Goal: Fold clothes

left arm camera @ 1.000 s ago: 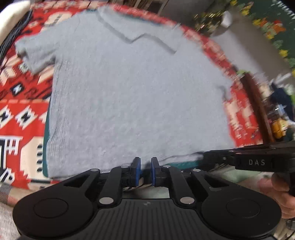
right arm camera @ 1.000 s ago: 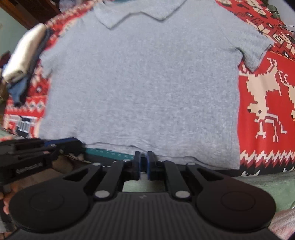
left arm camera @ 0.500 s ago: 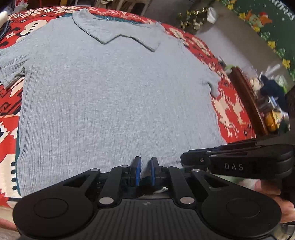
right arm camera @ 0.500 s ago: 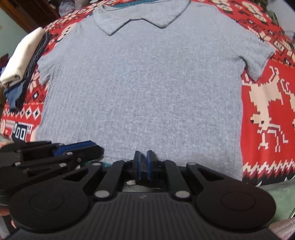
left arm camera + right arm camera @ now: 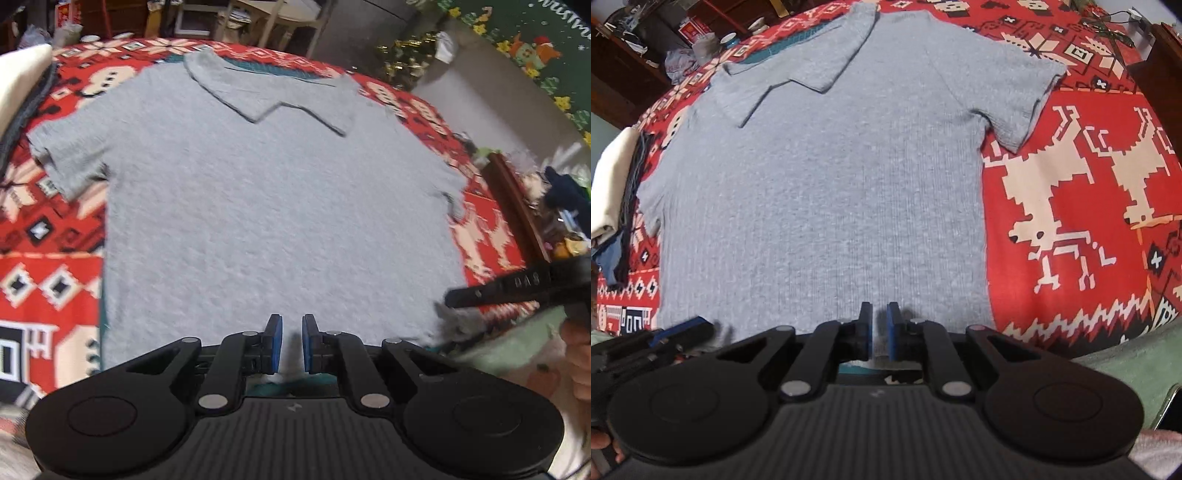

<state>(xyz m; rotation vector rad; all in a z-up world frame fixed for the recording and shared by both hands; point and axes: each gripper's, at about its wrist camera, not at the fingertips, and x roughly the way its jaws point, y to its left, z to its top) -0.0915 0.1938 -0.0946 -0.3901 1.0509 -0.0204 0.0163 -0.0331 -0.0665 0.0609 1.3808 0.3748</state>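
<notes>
A grey ribbed polo shirt lies spread flat on a red patterned blanket, collar at the far end and hem toward me. My left gripper sits at the hem, its blue pads nearly together with the hem's edge between them. My right gripper stands the same way, further right along the hem. In the left wrist view the right gripper shows side-on over a bunched bit of hem. The left gripper shows by the shirt's lower left corner in the right wrist view.
A stack of folded clothes lies on the blanket to the left of the shirt. A teal mat peeks out under the collar and hem. Dark wooden furniture stands to the right, and a hand holds the right gripper.
The two grippers have drawn apart along the hem. The shirt now lies smoother and wider across the blanket. The gaps between the pads look unchanged.
</notes>
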